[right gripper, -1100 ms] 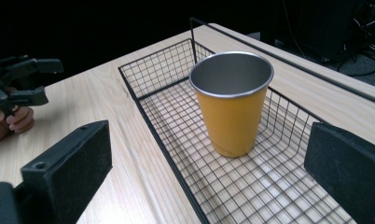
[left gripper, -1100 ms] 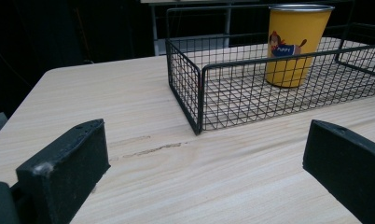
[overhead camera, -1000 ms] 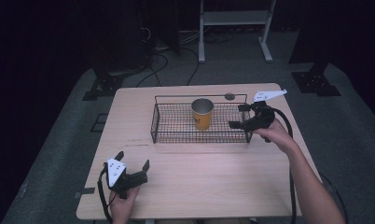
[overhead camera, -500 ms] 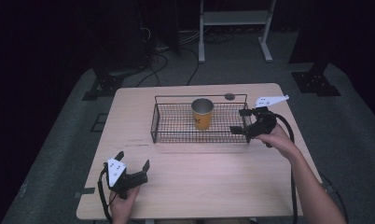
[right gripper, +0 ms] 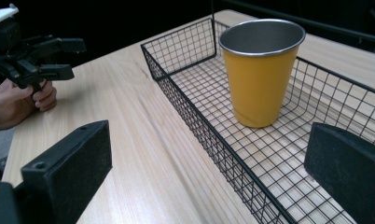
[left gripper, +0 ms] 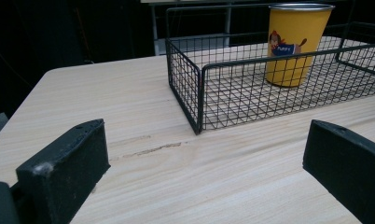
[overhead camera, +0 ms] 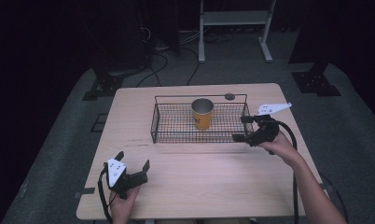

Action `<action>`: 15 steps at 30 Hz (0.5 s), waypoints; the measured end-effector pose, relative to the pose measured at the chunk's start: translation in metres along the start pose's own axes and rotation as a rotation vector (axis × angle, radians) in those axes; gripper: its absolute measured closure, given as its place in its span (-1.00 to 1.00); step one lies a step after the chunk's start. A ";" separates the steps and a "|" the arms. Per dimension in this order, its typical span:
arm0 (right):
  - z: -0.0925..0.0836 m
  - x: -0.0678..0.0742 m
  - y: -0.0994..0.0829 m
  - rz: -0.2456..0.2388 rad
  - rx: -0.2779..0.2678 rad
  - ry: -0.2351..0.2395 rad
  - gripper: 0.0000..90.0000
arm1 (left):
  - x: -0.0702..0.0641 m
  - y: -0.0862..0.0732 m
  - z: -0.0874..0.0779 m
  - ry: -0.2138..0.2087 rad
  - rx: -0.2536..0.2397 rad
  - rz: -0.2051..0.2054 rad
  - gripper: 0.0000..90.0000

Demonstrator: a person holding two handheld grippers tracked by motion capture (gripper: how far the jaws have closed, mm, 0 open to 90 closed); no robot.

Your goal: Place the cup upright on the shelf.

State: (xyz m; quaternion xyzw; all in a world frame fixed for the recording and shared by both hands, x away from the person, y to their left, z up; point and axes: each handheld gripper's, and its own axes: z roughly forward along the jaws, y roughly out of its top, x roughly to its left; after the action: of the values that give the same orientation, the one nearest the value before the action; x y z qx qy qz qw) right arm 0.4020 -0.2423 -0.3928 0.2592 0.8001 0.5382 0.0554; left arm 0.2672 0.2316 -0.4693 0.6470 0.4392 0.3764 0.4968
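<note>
The right gripper [overhead camera: 244, 128] hangs at the right end of the wire basket [overhead camera: 176, 135], its jaws spread wide with nothing between them, pointing left across the basket's near right corner. The person's right hand [overhead camera: 279, 147] grips it from behind, forearm running off toward the near right edge of the table [overhead camera: 213, 182], and a dark cable loops from it.

In the right gripper view the two black jaws frame the yellow cup [right gripper: 260, 74], which stands upright on the basket's mesh floor, well apart from both jaws.

The left gripper [overhead camera: 132, 170] sits low over the near left part of the table, jaws also apart and empty, held by the left hand [overhead camera: 122, 205]. It is well apart from the basket. In the left gripper view its jaws look along the bare wood toward the basket's near left corner, with the cup farther off; a cartoon dog print shows on the cup's side.

From the high view the cup stands near the middle of the basket, toward its far side. A small dark round object [overhead camera: 229, 96] lies on the table just beyond the basket's far rail.
</note>
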 end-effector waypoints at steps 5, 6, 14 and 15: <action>-0.004 0.001 -0.008 0.010 0.012 0.000 -0.99 | 0.000 0.000 0.000 0.001 0.001 0.000 -1.00; -0.005 0.002 -0.010 0.011 0.001 -0.001 -0.99 | 0.000 0.000 0.000 0.001 0.000 0.001 -1.00; -0.010 0.004 -0.018 0.022 -0.012 -0.003 -0.99 | 0.000 0.000 0.000 0.001 0.001 0.002 -1.00; -0.010 0.004 -0.019 0.024 -0.008 0.000 -0.99 | 0.000 0.000 0.000 0.000 0.002 0.002 -1.00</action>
State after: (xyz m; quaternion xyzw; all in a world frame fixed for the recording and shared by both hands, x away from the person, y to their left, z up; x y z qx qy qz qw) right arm 0.3880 -0.2544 -0.4042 0.2684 0.7947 0.5421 0.0500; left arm 0.2669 0.2319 -0.4692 0.6477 0.4389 0.3765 0.4960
